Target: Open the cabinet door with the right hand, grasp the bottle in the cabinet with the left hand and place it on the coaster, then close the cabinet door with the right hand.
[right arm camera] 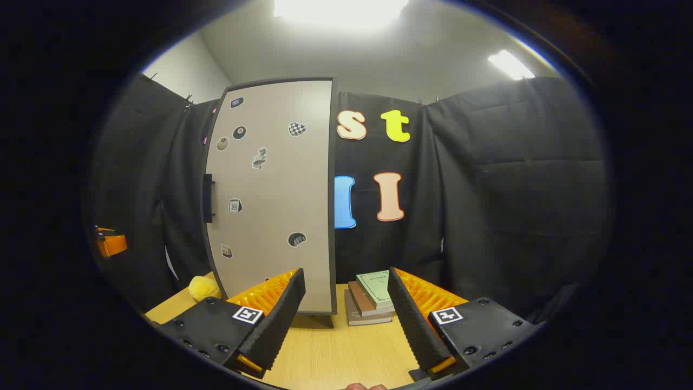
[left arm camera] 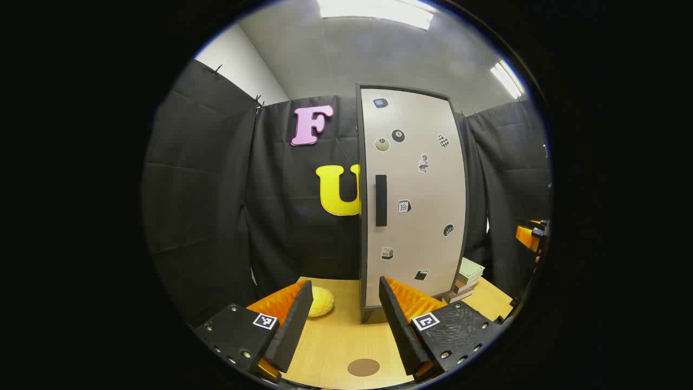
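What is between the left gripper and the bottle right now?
The shut cabinet door stands in front of the left gripper, so the bottle behind it is hidden. The door's handle is untouched, and the right gripper is open, short of the door. The coaster lies bare on the table.

Wood table (left arm camera: 335, 346) carries tall cabinet (left arm camera: 414, 195), door shut. Yellow plush (left arm camera: 320, 301) just left of cabinet, book stack (right arm camera: 372, 297) w/ green top book just right, brown round coaster (left arm camera: 363, 367) in front, nearer cam.
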A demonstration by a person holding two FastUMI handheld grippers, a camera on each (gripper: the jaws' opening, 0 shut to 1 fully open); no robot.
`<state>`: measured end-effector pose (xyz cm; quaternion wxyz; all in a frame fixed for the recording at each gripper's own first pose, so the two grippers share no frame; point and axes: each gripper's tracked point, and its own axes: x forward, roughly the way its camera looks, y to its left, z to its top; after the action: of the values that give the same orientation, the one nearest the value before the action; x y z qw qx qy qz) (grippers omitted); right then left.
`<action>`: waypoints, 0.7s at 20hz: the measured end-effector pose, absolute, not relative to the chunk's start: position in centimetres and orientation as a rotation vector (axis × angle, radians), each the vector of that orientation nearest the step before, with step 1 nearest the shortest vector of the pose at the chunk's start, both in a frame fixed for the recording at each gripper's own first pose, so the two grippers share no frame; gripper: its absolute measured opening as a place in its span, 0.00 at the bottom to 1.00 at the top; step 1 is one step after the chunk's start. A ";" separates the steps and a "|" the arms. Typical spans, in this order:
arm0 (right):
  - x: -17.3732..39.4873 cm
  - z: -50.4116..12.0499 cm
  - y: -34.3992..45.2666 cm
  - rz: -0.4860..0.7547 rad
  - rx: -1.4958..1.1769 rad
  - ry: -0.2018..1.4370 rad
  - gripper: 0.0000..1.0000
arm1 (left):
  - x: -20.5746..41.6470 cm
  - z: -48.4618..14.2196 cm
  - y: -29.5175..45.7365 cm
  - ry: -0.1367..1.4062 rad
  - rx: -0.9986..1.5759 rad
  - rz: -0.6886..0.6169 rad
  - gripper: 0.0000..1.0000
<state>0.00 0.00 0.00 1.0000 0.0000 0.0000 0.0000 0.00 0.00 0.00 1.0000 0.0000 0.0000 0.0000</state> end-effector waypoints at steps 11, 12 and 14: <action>1.1 -0.6 1.1 0.009 0.010 0.020 0.97 | 0.0 -0.7 -0.7 0.001 0.021 -0.037 0.72; 1.1 -0.5 1.4 0.010 0.016 0.016 0.98 | 0.1 -0.8 -0.8 0.001 0.030 -0.039 0.72; 1.2 -0.4 1.9 0.017 0.026 0.011 0.98 | 0.3 -1.1 -1.1 0.008 0.034 -0.043 0.72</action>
<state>1.20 1.87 -0.42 0.9999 0.0132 0.0053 0.0084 0.30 -1.13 -1.10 0.9996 0.0168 0.0041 -0.0215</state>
